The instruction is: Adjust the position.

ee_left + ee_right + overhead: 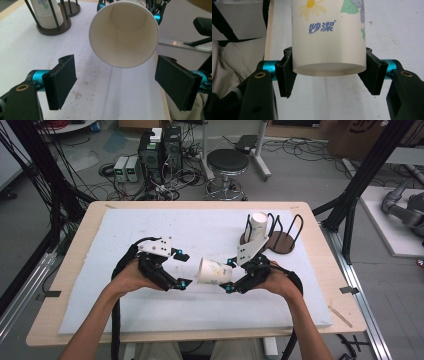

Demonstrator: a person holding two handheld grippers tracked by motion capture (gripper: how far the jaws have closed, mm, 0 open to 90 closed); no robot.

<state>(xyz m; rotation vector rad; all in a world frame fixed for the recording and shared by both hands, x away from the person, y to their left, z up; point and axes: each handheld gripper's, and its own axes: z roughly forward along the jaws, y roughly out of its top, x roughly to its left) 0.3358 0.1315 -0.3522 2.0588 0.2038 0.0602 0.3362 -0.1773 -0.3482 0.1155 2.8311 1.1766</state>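
A white paper cup (pixel 214 271) with a flower print and blue lettering lies level above the white mat, its base pinched in my right gripper (pixel 229 276). In the right gripper view the pads press both sides of the cup (pixel 328 37) near its bottom, and the gripper (pixel 329 72) is shut on it. The cup's open mouth (pixel 124 35) faces my left gripper (pixel 118 82). That gripper stands open, its pads wide apart and a short way from the rim, touching nothing. In the high view the left gripper (pixel 183 270) sits just left of the cup.
A dark round wire rack (pixel 280 240) at the back right of the mat holds an upright stack of paper cups (pixel 258 225), also in the left gripper view (pixel 46 12). The white mat (pixel 150 225) covers a wooden table (pixel 320 265). A stool and computers stand on the floor beyond.
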